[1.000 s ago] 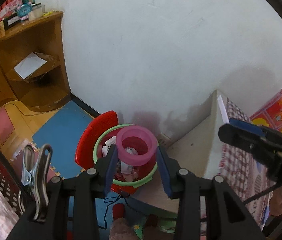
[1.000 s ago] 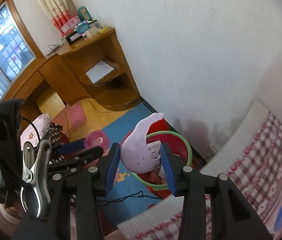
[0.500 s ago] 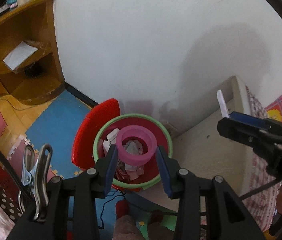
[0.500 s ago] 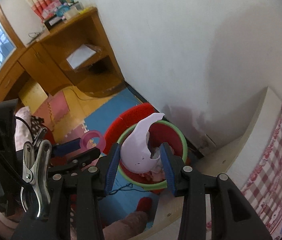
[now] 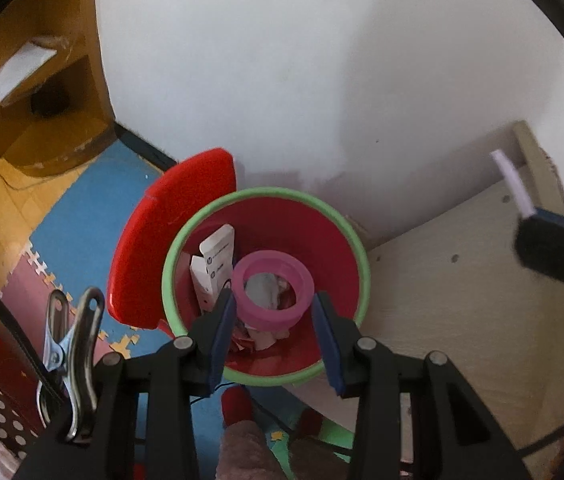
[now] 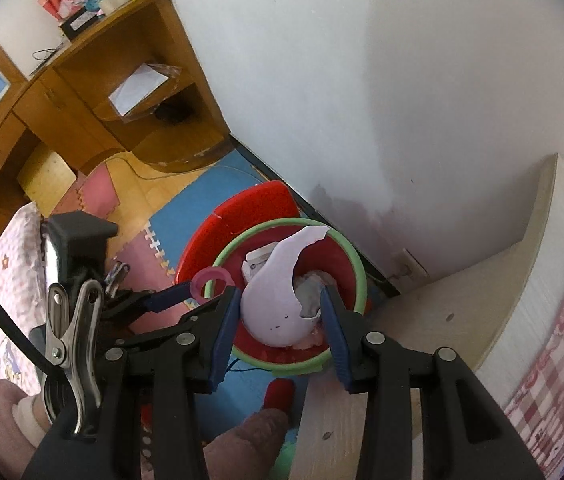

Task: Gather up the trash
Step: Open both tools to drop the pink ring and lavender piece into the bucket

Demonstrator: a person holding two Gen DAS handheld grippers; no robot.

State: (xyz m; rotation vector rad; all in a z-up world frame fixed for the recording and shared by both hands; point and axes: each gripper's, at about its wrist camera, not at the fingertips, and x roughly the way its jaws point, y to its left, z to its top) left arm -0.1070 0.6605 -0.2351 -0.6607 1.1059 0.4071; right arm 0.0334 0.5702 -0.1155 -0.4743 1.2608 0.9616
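The left gripper (image 5: 273, 307) pinches a pink plastic ring (image 5: 272, 289) in its jaws, above the round red bin with a green rim (image 5: 334, 256). The right gripper (image 6: 280, 312) pinches a torn pale-lilac plastic shell (image 6: 274, 304) over that bin. Farther left stands a wooden shelf unit (image 6: 94, 92).

Bin (image 5: 356, 264) on floor against wall (image 5: 322, 80), lid (image 5: 170, 240) left, board (image 5: 454, 300) right, shelf (image 6: 122, 92) far left; ring (image 5: 272, 290) and shell (image 6: 278, 300) over bin.
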